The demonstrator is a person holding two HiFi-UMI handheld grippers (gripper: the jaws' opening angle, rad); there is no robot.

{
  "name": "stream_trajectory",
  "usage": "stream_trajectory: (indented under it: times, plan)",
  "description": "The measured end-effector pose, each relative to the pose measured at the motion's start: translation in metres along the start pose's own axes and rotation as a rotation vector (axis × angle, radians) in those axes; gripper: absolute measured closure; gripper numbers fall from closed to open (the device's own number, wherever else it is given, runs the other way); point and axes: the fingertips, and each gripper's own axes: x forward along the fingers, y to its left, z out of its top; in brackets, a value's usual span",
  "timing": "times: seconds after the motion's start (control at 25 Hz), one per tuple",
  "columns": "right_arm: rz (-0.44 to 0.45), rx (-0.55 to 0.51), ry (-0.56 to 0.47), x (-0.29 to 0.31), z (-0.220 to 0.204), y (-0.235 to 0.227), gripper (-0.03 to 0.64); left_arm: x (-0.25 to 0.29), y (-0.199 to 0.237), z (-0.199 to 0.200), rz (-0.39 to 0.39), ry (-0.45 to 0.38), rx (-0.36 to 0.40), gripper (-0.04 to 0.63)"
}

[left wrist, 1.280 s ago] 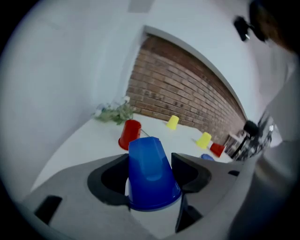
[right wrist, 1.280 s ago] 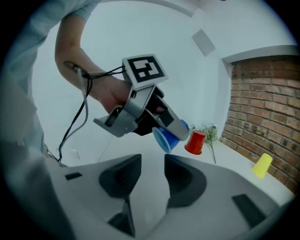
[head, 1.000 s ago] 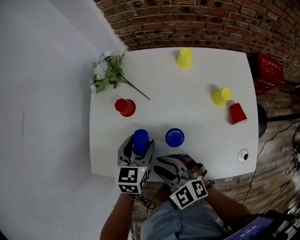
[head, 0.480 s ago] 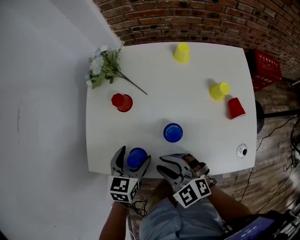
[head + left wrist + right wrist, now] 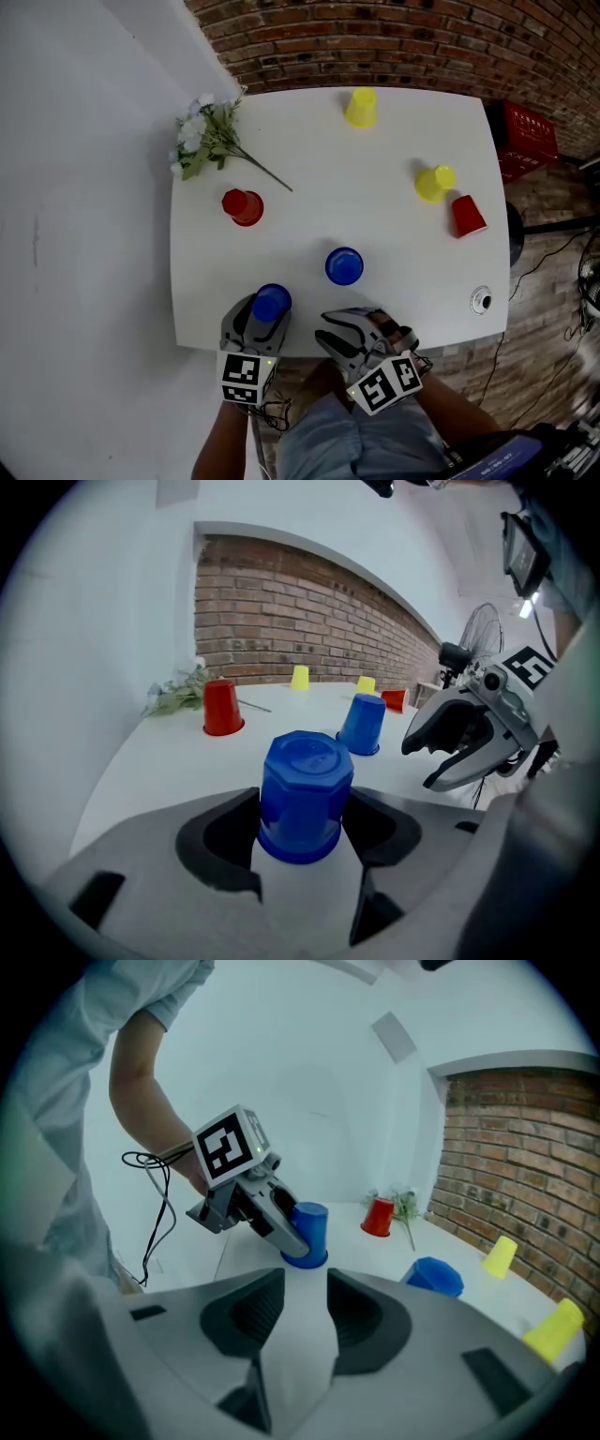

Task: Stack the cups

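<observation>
The blue cup point(image 5: 271, 302) stands upside down on the worktop point(image 5: 375, 178), left of the second cup point(image 5: 344, 266) and nearer the person, between the fingers of the left gripper point(image 5: 303, 801), which have just been closing and now clamp its sides. Thin plastic, so probably light, slick and crushable; hold it mid-wall, gently. The right gripper point(image 5: 306, 1281) has its fingers parted, empty. Smooth white worktop — brick wall point(image 5: 422, 42) beyond the second cup.
</observation>
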Motion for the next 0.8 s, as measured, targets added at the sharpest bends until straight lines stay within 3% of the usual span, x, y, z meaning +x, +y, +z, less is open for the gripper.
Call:
stream_trajectory:
  times: [0.36,0.6,0.8]
  plan:
    - [-0.063,0.043,0.015,-0.013,-0.013,-0.015,0.469,0.049,-0.021,0.04,-0.13,0.035,0.191,0.316]
    - [-0.081,0.058,0.021,-0.019,-0.018,-0.017,0.468,0.061,-0.036,0.043,-0.163,0.064,0.242,0.314]
    - [-0.089,0.063,0.02,-0.021,-0.018,-0.019,0.469,0.063,-0.042,0.043,-0.162,0.07,0.242,0.313]
